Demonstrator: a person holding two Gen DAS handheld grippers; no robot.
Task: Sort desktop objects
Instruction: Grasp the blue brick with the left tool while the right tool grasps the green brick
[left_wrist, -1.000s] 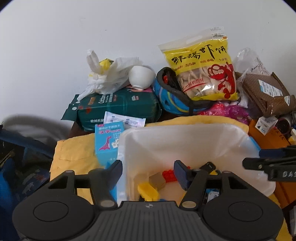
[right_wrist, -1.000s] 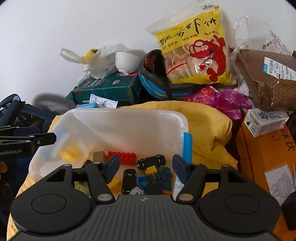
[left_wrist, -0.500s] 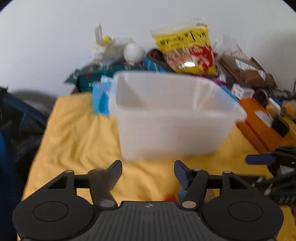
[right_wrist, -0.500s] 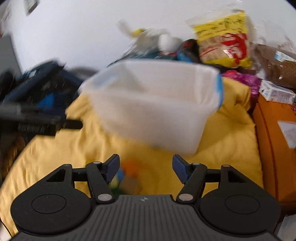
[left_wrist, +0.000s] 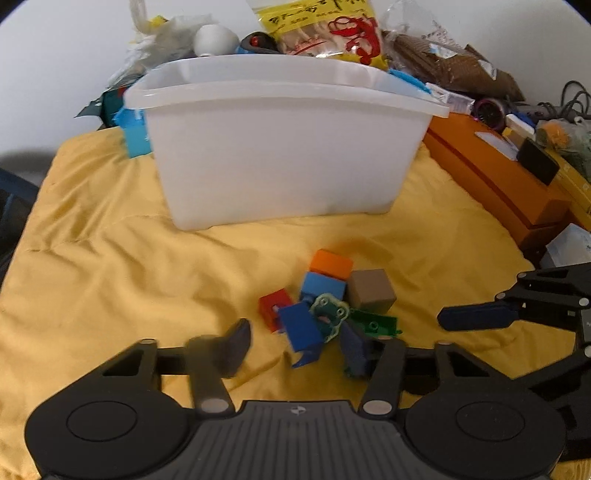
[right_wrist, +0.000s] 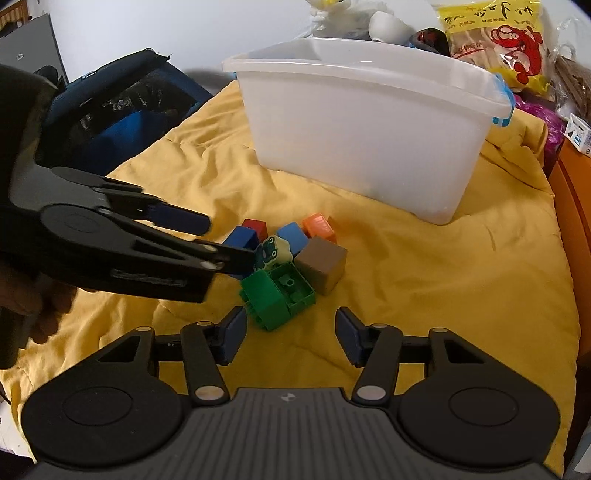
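A small heap of toy bricks lies on the yellow cloth in front of the white bin. It holds an orange brick, a brown cube, a red brick, a frog piece and a green brick. My left gripper is closing around a dark blue brick; the pads stand clear of it. My right gripper is closing too, with the green brick's near corner between its fingertips, untouched. One of its fingers shows at the right.
An orange box runs along the cloth's right side. A dark blue bag sits off the left edge. Behind the bin are a yellow snack bag, a brown packet and white plastic bags.
Both grippers have drawn back from over the bin and sunk toward the cloth. The brick heap has come into view in front of them. Both pairs of jaws are narrower.
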